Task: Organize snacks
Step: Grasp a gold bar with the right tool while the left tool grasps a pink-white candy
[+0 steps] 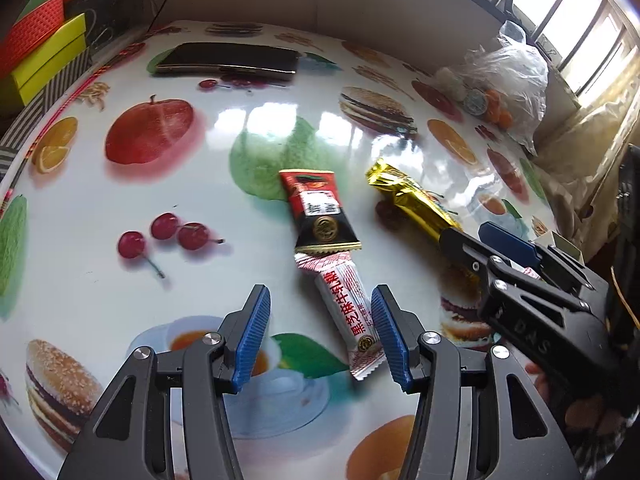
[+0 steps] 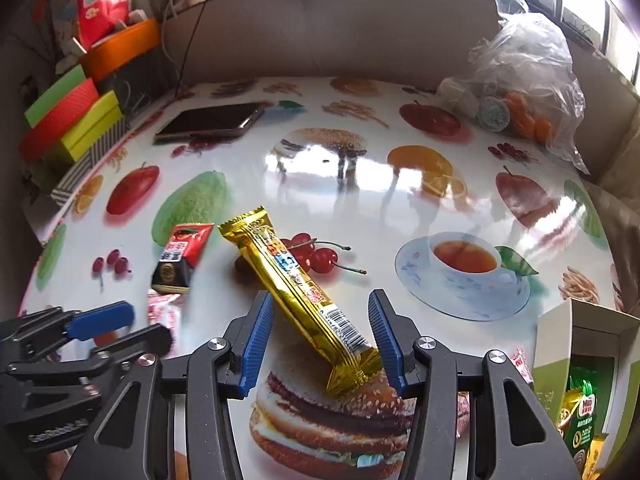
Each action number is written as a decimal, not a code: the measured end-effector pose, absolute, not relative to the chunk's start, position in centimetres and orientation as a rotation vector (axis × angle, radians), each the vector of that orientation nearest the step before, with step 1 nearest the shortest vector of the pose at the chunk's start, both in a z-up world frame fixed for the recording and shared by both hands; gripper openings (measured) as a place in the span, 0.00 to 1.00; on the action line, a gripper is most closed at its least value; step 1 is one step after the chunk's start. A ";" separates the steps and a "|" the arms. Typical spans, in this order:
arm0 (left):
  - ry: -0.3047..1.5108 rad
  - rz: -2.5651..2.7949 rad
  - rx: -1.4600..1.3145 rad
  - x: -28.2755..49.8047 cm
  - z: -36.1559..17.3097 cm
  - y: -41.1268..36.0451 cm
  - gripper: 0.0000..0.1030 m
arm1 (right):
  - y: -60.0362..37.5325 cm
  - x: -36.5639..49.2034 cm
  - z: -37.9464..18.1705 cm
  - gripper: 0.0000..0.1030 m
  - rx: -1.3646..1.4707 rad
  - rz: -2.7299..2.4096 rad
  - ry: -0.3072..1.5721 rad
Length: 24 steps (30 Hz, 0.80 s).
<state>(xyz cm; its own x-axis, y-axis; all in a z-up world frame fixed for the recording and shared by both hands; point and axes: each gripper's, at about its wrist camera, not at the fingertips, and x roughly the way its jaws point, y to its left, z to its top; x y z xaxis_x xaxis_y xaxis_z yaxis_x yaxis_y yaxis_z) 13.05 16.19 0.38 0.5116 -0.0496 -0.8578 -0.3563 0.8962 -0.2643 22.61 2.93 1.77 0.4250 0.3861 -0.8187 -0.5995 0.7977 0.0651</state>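
In the left wrist view my left gripper stands open low over the printed table. A white-and-red snack bar lies flat between its blue pads, close to the right one. Just beyond it lies a red-and-black packet, and to the right a gold bar. In the right wrist view my right gripper is open with the gold bar lying slantwise between its pads, its near end by the right pad. The left gripper partly hides the white-and-red bar. The right gripper reaches the gold bar's end.
A white-and-green carton with green and yellow packets inside stands at the near right. A phone lies at the back left. A clear plastic bag with oranges sits at the back right. Coloured boxes are stacked off the left edge.
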 end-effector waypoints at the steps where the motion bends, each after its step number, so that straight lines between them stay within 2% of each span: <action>1: 1.025 0.191 -0.442 12.9 0.4 16.4 0.52 | 3.1 22.7 1.6 0.47 -0.257 0.630 0.952; 20: 1.014 0.184 -0.435 12.2 0.3 17.0 0.52 | 5.2 23.4 0.3 0.48 -0.328 0.621 0.958; 22: 1.011 0.186 -0.435 12.2 0.3 16.9 0.52 | 5.1 23.4 0.3 0.46 -0.319 0.610 0.955; 24: 1.010 0.187 -0.427 12.2 0.4 17.0 0.52 | 5.1 23.3 0.3 0.39 -0.315 0.603 0.953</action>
